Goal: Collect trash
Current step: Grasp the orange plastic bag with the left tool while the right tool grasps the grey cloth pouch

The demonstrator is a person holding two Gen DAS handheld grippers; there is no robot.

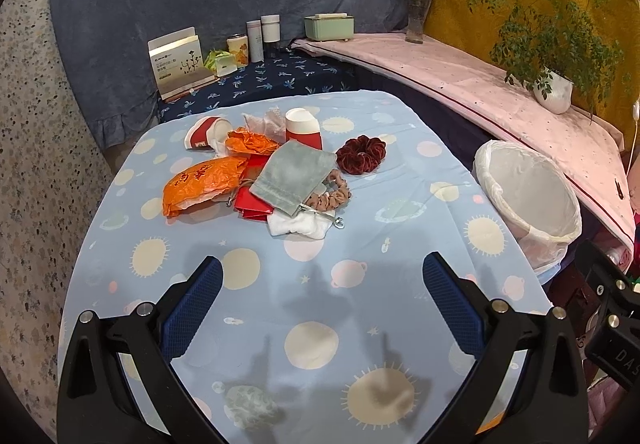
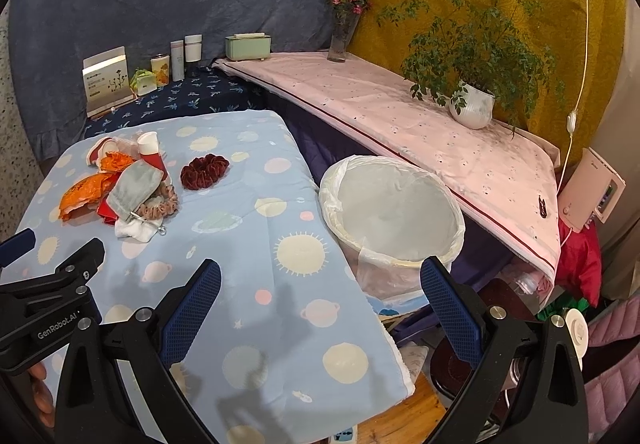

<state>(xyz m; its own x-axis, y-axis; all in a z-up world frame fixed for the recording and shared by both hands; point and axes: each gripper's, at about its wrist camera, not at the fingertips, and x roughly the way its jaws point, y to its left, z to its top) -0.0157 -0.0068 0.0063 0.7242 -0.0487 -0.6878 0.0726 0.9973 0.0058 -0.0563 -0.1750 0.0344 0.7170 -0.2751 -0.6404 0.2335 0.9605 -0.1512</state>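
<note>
A heap lies on the blue table cloth (image 1: pixel 304 284): crumpled orange wrappers (image 1: pixel 202 183), a tipped red-and-white paper cup (image 1: pixel 204 135), an upright paper cup (image 1: pixel 302 127), crumpled tissue (image 1: pixel 266 121), a grey pouch (image 1: pixel 294 173), red packets (image 1: pixel 252 203), a pink scrunchie (image 1: pixel 332 195) and a white cloth (image 1: pixel 298 226). A dark red scrunchie (image 1: pixel 361 154) lies apart on the right. A bin (image 2: pixel 394 211) lined with a white bag stands off the table's right edge. My left gripper (image 1: pixel 322 282) hovers open over the near cloth, holding nothing. My right gripper (image 2: pixel 320 284) is open and empty above the table's right edge beside the bin.
At the back on a dark blue cloth stand a box (image 1: pixel 178 61), tins and bottles (image 1: pixel 264 35). A pink-covered shelf (image 1: pixel 460 83) carries a green case (image 1: pixel 329 26), a flower vase (image 1: pixel 418 17) and a potted plant (image 1: pixel 554 89). Clutter lies on the floor below the right gripper.
</note>
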